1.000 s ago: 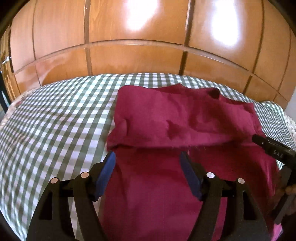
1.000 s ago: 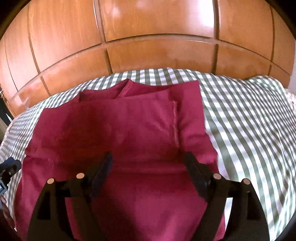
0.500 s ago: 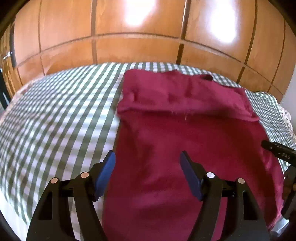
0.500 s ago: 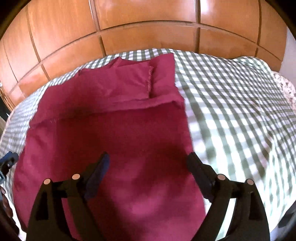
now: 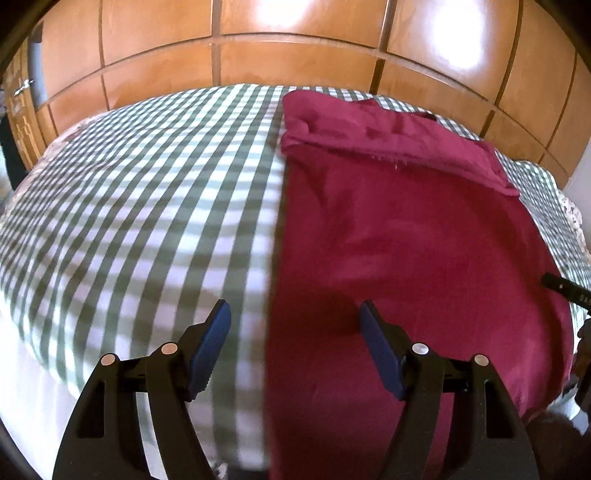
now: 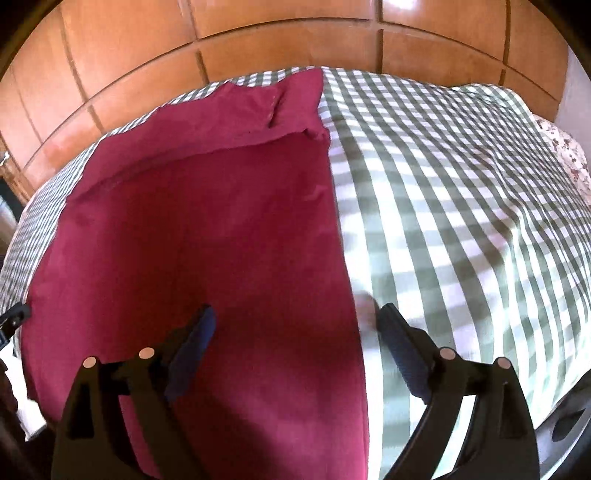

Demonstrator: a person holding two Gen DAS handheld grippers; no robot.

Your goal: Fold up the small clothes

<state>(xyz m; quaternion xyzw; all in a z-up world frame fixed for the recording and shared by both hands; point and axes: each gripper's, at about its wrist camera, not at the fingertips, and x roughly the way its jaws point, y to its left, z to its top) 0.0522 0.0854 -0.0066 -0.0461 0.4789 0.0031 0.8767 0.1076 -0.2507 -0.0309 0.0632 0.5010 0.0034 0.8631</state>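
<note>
A dark red garment [image 5: 406, 251] [image 6: 207, 229] lies flat on the green-and-white checked bed cover [image 5: 140, 206] [image 6: 461, 206], its far end folded over into a band. My left gripper [image 5: 293, 325] is open and straddles the garment's left edge near the bed's front, holding nothing. My right gripper [image 6: 295, 328] straddles the garment's right edge; its jaws are opening, with the cloth edge below them and no pad pressing on it. The right gripper's tip [image 5: 565, 288] shows at the right edge of the left wrist view. The left gripper's tip [image 6: 14, 315] shows at the left edge of the right wrist view.
A wooden panelled wardrobe [image 5: 295, 48] [image 6: 280, 33] stands behind the bed. A flowered sheet [image 6: 569, 155] shows at the far right corner. The bed's front edge falls away just under both grippers.
Both grippers have drawn back from the folded far end toward the bed's front edge and apart, to the garment's side edges. The right jaws stand wider than before.
</note>
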